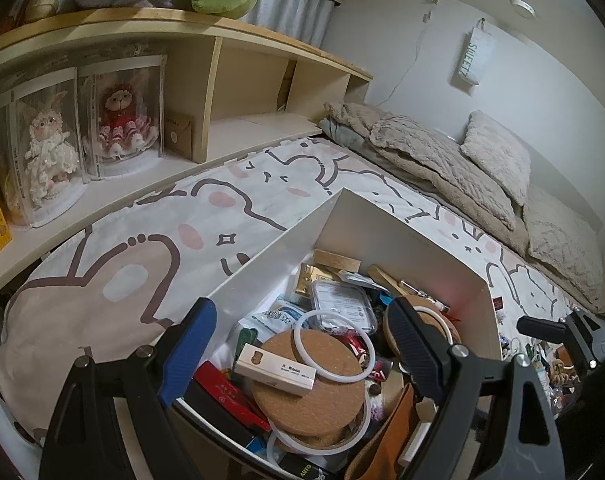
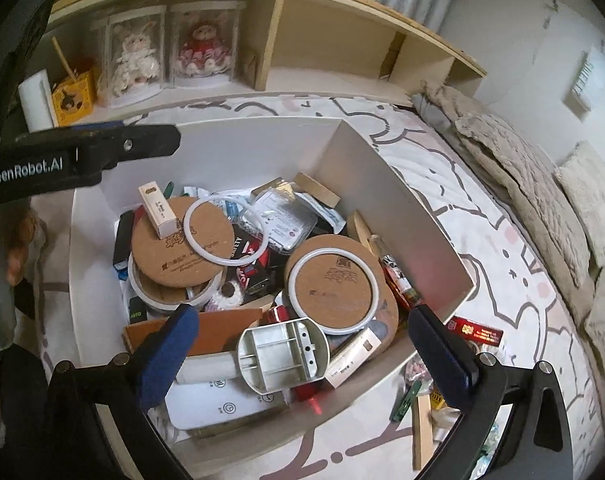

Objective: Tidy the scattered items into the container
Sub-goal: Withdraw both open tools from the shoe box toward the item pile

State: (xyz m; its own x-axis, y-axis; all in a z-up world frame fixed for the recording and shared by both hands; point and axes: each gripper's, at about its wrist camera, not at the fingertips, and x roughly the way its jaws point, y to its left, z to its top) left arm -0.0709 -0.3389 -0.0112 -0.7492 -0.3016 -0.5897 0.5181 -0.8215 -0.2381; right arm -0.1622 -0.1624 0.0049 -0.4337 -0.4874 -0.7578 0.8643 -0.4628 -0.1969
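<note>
Box: white container (image 2: 382,184) on the bed, heaped with cork coasters (image 2: 182,236), white rings, small cartons

Grey tray: ribbed plastic insert (image 2: 282,356) atop the pile at the near wall; looks light and stiff, best pinched by its rim

Strays: red packet (image 2: 478,330) and green clip (image 2: 406,398) on the sheet outside

Right gripper (image 2: 306,356): fingers spread, empty

Left gripper (image 1: 302,356): jaws apart, holding nothing
</note>
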